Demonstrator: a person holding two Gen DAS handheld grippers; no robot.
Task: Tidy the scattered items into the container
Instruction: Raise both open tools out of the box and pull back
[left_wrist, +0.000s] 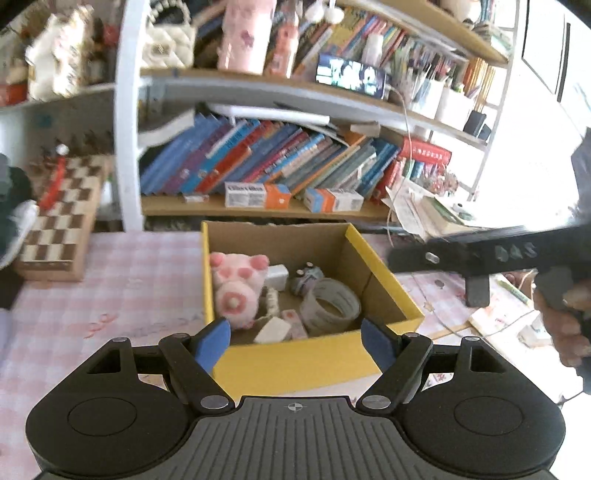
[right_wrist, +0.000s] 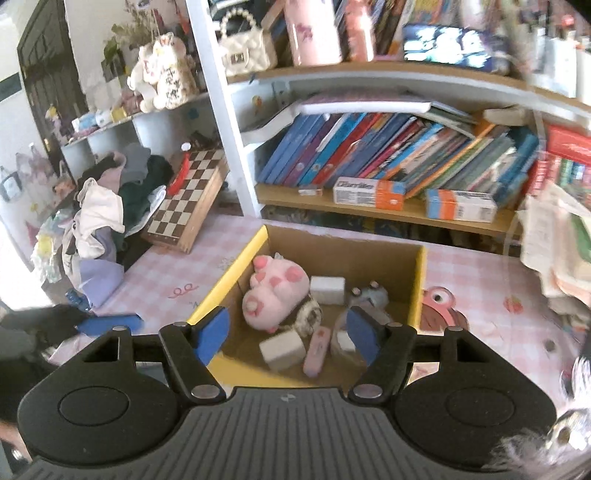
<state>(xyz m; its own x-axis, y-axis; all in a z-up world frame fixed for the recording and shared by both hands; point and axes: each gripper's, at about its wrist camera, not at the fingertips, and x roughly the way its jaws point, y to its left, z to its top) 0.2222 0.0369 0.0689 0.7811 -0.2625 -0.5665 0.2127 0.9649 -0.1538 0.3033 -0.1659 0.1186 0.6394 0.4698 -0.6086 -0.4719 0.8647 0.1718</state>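
Note:
A yellow cardboard box (left_wrist: 295, 365) stands on the pink checked tablecloth (left_wrist: 110, 295). Inside it lie a pink plush pig (left_wrist: 238, 288), a roll of tape (left_wrist: 330, 304), a white block (left_wrist: 277, 277), a small grey toy (left_wrist: 306, 278) and some small cards. My left gripper (left_wrist: 295, 343) hovers open over the box's near wall, holding nothing. The right wrist view shows the same box (right_wrist: 229, 277) with the pig (right_wrist: 277, 295), two white blocks (right_wrist: 327, 290) and a slim pink item (right_wrist: 317, 350). My right gripper (right_wrist: 288, 336) is open above them and holds nothing.
A bookshelf (right_wrist: 369, 210) full of books rises right behind the box. A folded chessboard (right_wrist: 188, 199) and a heap of clothes (right_wrist: 103, 206) lie to the left. Stacked papers (right_wrist: 561, 251) crowd the right. A pink round item (right_wrist: 443, 306) lies beside the box.

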